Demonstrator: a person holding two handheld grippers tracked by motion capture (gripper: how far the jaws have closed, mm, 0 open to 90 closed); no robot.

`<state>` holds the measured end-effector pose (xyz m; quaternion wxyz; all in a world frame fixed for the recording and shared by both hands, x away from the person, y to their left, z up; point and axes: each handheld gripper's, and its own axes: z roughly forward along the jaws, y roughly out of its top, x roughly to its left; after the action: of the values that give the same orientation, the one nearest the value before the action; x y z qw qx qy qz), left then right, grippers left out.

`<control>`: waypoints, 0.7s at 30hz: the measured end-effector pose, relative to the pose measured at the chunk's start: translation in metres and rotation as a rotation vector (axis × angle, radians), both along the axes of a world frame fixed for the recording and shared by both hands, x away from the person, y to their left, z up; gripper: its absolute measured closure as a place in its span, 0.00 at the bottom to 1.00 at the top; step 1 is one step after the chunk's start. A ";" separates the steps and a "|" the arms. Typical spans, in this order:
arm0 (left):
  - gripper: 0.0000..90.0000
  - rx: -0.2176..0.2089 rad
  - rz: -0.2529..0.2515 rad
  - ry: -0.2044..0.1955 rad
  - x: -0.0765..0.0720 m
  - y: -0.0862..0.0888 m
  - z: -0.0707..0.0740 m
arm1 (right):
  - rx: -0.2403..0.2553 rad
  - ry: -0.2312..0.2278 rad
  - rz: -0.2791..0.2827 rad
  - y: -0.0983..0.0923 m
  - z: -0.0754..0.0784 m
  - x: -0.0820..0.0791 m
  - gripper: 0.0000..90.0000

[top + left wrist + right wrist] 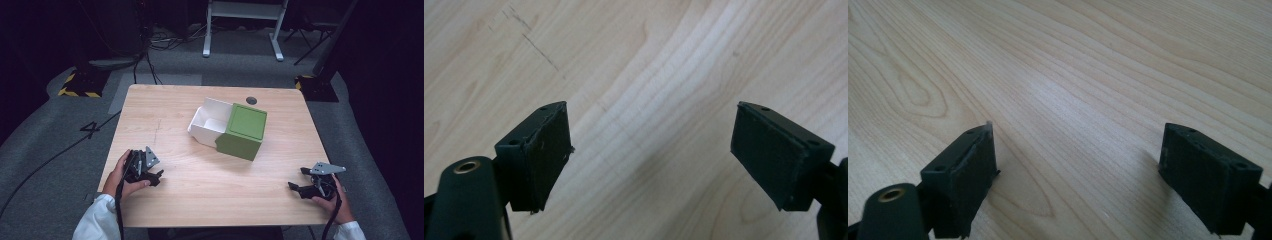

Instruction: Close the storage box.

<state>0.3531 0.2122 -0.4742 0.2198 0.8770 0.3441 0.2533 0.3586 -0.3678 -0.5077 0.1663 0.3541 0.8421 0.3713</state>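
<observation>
the wooden table [165, 107] takes up the middle of the room, pale grain with a faint dark scratch [536, 47] on its left half and a small round grommet hole [251, 100] near the far edge. around it the grey carpet [45, 150] carries a painted number 4 [90, 129], loose black cables, a yellow-and-black striped stand base [80, 82] at far left and the white legs of another desk [242, 25] beyond.

a little past the table's centre sits a box in two parts: a green sleeve [242, 131] with a recessed top, and a white tray [209, 121] sticking out of its left end, its inside bare. the two are touching, the tray partly inside the green part.

the person, in white sleeves, holds both tools low at the near edge, well apart from the box. the left gripper [159, 175] rests near the near-left corner, its jaws spread wide over bare wood in its own view [651, 150]. the right gripper [296, 179] sits near the near-right corner, jaws likewise gaping with nothing between them [1078, 170].
</observation>
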 end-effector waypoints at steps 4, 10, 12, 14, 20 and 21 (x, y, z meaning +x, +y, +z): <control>0.18 -0.019 0.002 0.019 -0.010 0.006 -0.008 | 0.000 0.000 0.000 0.000 0.000 0.000 0.17; 0.19 -0.108 0.049 0.050 -0.025 0.019 -0.018 | -0.001 0.000 0.001 0.000 0.000 0.000 0.17; 0.19 -0.153 0.066 0.059 -0.028 0.027 -0.021 | 0.000 0.000 0.000 0.000 0.000 0.000 0.17; 0.19 -0.220 0.088 0.073 -0.031 0.036 -0.025 | -0.001 -0.001 0.001 0.000 0.000 0.000 0.17; 0.18 -0.325 0.106 0.074 -0.037 0.050 -0.033 | -0.003 -0.004 0.001 0.000 0.000 0.000 0.17; 0.18 -0.325 0.107 0.074 -0.037 0.050 -0.033 | -0.004 -0.005 0.000 0.000 0.000 0.000 0.17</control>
<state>0.3166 0.2627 -0.5074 0.3323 0.8191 0.4344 0.1734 0.3582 -0.3677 -0.5077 0.1691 0.3527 0.8425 0.3704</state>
